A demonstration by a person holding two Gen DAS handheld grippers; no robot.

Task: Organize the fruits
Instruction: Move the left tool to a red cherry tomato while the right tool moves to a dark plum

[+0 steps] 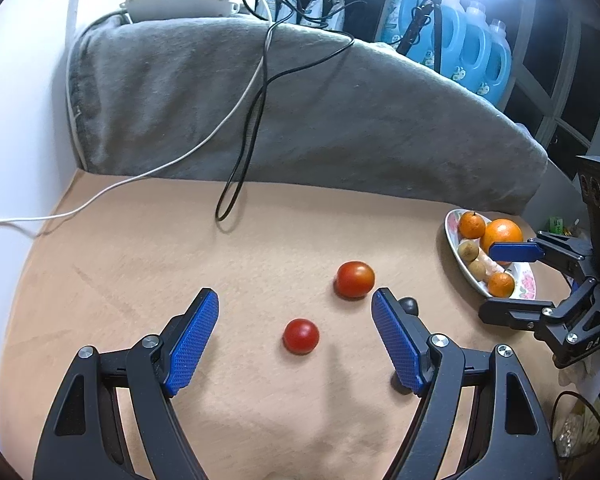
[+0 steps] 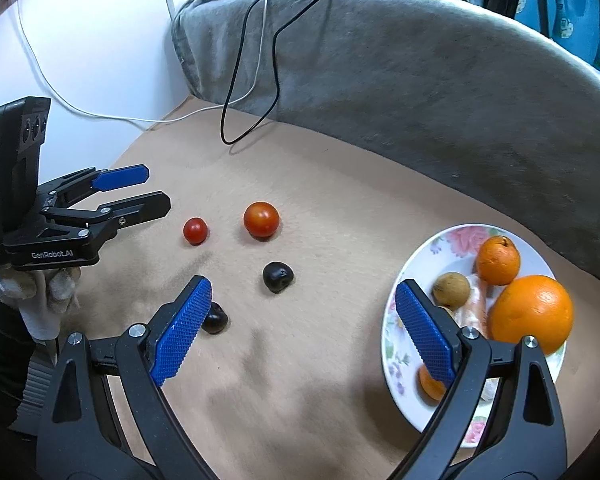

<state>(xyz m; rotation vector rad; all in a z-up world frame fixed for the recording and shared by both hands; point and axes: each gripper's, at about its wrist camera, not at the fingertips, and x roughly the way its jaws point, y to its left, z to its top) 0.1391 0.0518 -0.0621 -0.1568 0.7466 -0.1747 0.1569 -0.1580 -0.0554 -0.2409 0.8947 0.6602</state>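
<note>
A small red tomato [image 1: 301,336] lies on the tan table between the fingers of my open, empty left gripper [image 1: 295,303]. A larger red-orange tomato [image 1: 355,279] lies just beyond the right fingertip. Two dark fruits [image 2: 278,277] [image 2: 215,319] lie nearer the right gripper. A flowered plate [image 2: 396,328] holds a big orange [image 2: 531,312], a smaller orange [image 2: 497,260], a brown fruit [image 2: 452,289] and more. My right gripper [image 2: 303,292] is open and empty, with its right finger over the plate's left rim. The left gripper also shows in the right wrist view [image 2: 150,190].
A grey blanket [image 1: 300,112] rises along the table's far edge. A black cable loop [image 1: 236,184] and a white cable [image 1: 100,196] trail onto the table. Blue detergent bottles [image 1: 460,40] stand behind. A white wall is at the left.
</note>
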